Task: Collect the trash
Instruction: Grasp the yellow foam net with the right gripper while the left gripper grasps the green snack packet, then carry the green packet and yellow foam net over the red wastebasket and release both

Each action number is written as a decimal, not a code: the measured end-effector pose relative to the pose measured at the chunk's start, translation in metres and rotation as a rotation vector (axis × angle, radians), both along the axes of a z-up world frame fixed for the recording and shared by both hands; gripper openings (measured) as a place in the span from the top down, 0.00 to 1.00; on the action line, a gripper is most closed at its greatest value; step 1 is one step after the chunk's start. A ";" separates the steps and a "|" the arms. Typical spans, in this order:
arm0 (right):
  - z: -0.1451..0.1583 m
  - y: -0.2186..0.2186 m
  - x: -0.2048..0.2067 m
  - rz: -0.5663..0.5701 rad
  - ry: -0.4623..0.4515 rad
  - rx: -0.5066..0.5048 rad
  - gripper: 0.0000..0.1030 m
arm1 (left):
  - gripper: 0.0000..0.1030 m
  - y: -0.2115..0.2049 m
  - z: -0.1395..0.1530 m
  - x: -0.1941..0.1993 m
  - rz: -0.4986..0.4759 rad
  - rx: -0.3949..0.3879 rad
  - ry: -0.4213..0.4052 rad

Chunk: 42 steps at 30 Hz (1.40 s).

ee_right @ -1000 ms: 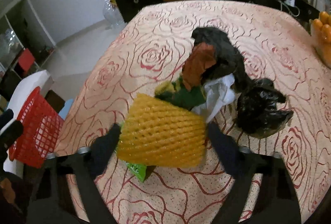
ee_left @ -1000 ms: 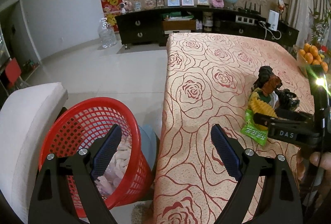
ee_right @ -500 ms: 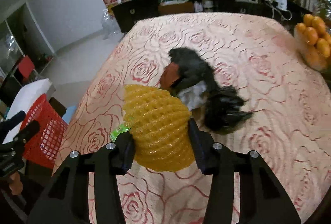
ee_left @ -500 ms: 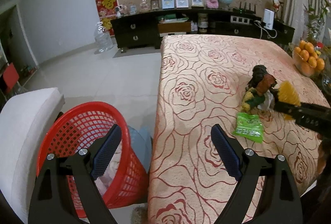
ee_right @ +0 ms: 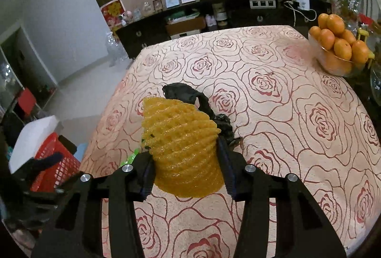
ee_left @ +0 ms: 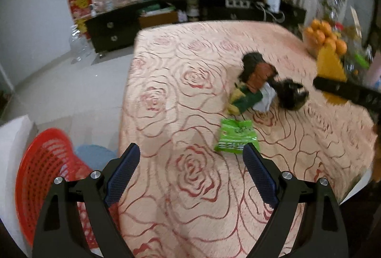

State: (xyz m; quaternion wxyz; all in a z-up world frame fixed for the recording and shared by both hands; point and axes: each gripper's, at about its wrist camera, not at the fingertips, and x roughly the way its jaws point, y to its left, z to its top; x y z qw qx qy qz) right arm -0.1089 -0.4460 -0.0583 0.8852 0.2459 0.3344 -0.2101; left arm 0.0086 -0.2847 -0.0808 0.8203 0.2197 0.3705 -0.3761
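My right gripper (ee_right: 185,162) is shut on a yellow foam fruit net (ee_right: 181,139), held above the rose-patterned tablecloth (ee_right: 285,115). The same net (ee_left: 329,65) shows at the right edge of the left wrist view. A heap of trash lies mid-table: black bags (ee_left: 291,96), a brown and green wrapper (ee_left: 258,77) and white paper. A green snack packet (ee_left: 235,136) lies flat, just beyond the right fingertip of my left gripper (ee_left: 190,167), which is open and holds nothing. The red mesh bin (ee_left: 47,177) stands on the floor at the table's left.
A bowl of oranges (ee_right: 338,48) sits at the table's far right corner, beside glassware. A white padded seat (ee_left: 12,139) is next to the bin. A dark sideboard (ee_right: 214,17) with frames and a globe lines the far wall. A water jug (ee_left: 77,43) stands on the floor.
My right gripper closed on the yellow net and lifted it off the heap, uncovering the green packet. My left gripper swung from over the bin to over the table.
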 end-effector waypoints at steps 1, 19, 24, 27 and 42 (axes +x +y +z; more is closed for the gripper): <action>0.001 0.000 -0.001 0.000 -0.003 0.000 0.56 | 0.18 -0.008 -0.005 0.000 -0.013 0.014 0.005; -0.003 -0.003 -0.007 0.008 0.006 0.022 0.56 | 0.35 -0.065 -0.053 0.006 -0.072 0.053 0.077; -0.005 -0.004 -0.008 0.005 0.011 0.023 0.56 | 0.49 -0.060 -0.057 0.011 -0.055 0.052 0.093; -0.006 -0.005 -0.008 0.003 0.013 0.022 0.56 | 0.51 -0.055 -0.055 0.011 -0.049 0.040 0.095; -0.001 -0.001 -0.006 0.009 0.003 0.008 0.56 | 0.51 -0.017 0.011 0.011 0.065 -0.089 -0.045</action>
